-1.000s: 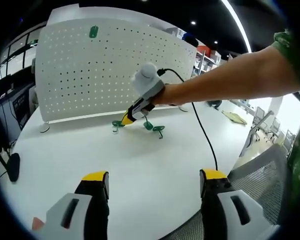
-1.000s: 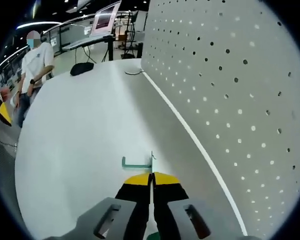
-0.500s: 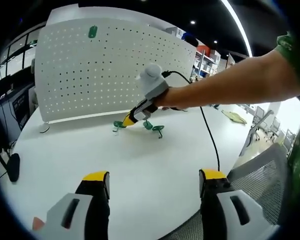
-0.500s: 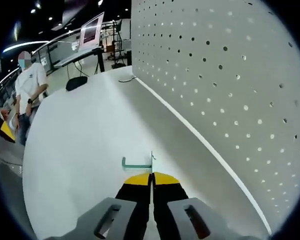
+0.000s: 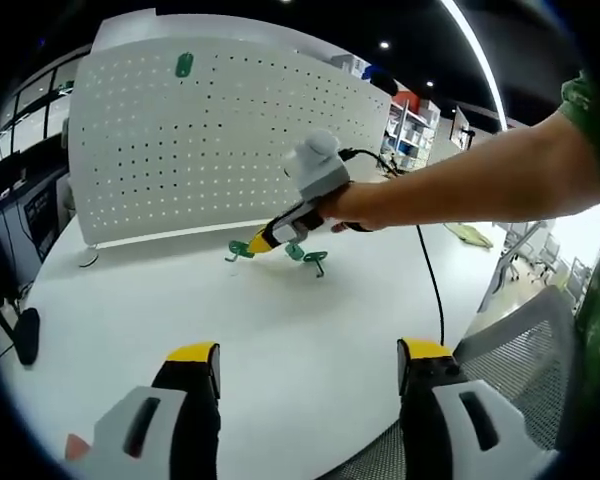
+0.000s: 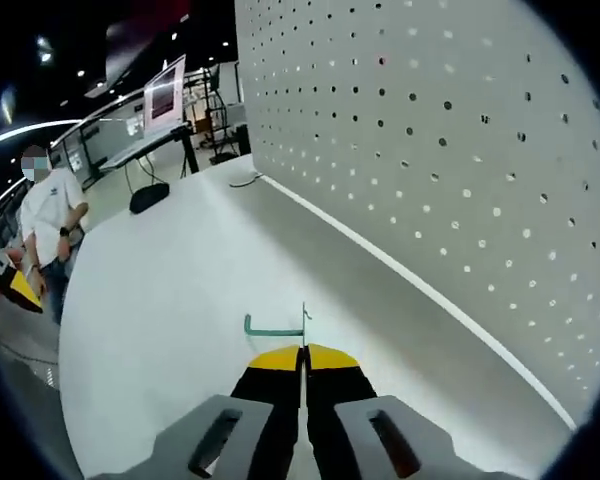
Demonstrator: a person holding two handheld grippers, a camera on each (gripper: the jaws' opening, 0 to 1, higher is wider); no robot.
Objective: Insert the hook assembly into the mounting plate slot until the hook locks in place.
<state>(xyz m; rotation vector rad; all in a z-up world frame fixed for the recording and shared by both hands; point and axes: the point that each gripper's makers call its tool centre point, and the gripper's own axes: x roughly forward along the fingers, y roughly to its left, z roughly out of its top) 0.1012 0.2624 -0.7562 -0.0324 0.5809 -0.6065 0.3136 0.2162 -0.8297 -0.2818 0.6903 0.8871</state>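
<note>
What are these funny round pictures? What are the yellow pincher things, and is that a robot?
No robot here: a person holds a pinching tool in each hand, and a small camera rides on each one, so the pictures look round. In the left gripper view, the left tool hangs open over a white table. The person's arm reaches across holding the right tool near the white board full of holes. More green hooks lie on the table, and one green piece already sits high on the board. In the right gripper view, the right tool is pinched shut on a green hook.
</note>
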